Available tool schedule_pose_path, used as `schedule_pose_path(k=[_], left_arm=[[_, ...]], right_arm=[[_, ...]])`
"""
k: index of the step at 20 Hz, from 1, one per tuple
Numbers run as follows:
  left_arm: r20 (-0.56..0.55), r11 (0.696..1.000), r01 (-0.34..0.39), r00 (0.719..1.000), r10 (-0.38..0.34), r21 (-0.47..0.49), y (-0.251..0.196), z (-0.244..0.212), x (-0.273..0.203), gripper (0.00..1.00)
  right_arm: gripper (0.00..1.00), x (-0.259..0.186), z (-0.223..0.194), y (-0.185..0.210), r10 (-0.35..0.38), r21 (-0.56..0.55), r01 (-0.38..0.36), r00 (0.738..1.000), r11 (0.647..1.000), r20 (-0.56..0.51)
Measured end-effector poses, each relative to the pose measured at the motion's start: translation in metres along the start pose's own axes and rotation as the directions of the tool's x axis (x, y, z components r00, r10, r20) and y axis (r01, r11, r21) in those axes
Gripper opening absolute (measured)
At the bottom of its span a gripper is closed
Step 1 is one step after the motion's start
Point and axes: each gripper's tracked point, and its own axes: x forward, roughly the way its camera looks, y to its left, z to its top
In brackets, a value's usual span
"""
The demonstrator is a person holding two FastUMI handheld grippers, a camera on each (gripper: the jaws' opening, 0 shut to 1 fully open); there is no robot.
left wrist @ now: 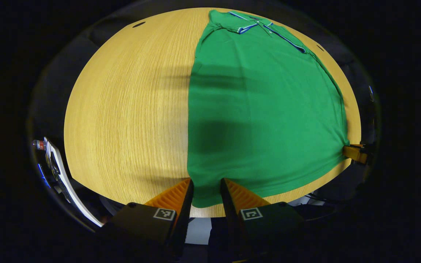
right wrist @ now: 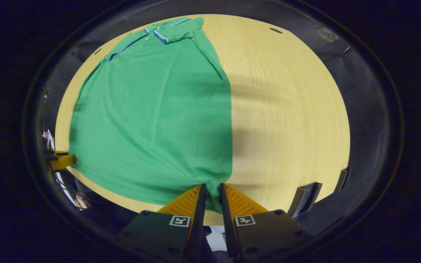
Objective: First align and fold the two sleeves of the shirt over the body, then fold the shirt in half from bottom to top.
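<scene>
My left claw [left wrist: 207, 190] sits at the near edge of the table [left wrist: 122, 109], its 2 fingers part-way open with the bottom left corner of the green shirt [left wrist: 261, 109] lying between them. The cloth fills the gap, but I cannot tell whether both fingers press on it.

My right claw [right wrist: 212, 193] is at the shirt's other bottom corner, fingers drawn much closer together, with a narrow fold of the hem between them. It looks pinched, the cloth bunching up toward the tips.

The shirt [right wrist: 152, 113] lies flat on the wooden table [right wrist: 287, 109], collar [left wrist: 249, 26] at the far end, hem along the near edge. Both sleeves are already folded in over the body, so the sides run in fairly straight lines from shoulder to hem. The blue-and-white trim of the collar [right wrist: 163, 34] shows at the far end in the right gripper view too.

In the left gripper view I see my right claw [left wrist: 355, 153] far off at the right corner of the hem; in the right gripper view my left claw [right wrist: 60, 160] shows at the left corner.
</scene>
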Motion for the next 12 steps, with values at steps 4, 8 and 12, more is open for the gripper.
schedule_pose_path(k=[4,8,12], left_arm=[[0.028,0.999,0.018,0.999,-0.019,0.032,-0.005,0.003,0.0,0.29],[0.057,0.998,0.057,0.997,-0.059,0.035,-0.008,0.009,-0.002,0.05],[0.068,0.996,0.094,0.993,-0.094,0.006,-0.013,0.02,-0.013,0.03]], right_arm=[[0.04,0.0,0.004,0.001,0.003,0.018,-0.004,1.0,1.0,0.02],[0.04,0.0,0.002,0.002,0.036,0.028,-0.037,0.999,0.999,0.022],[0.04,-0.006,-0.004,0.002,0.055,0.056,-0.056,0.998,0.997,0.02]])
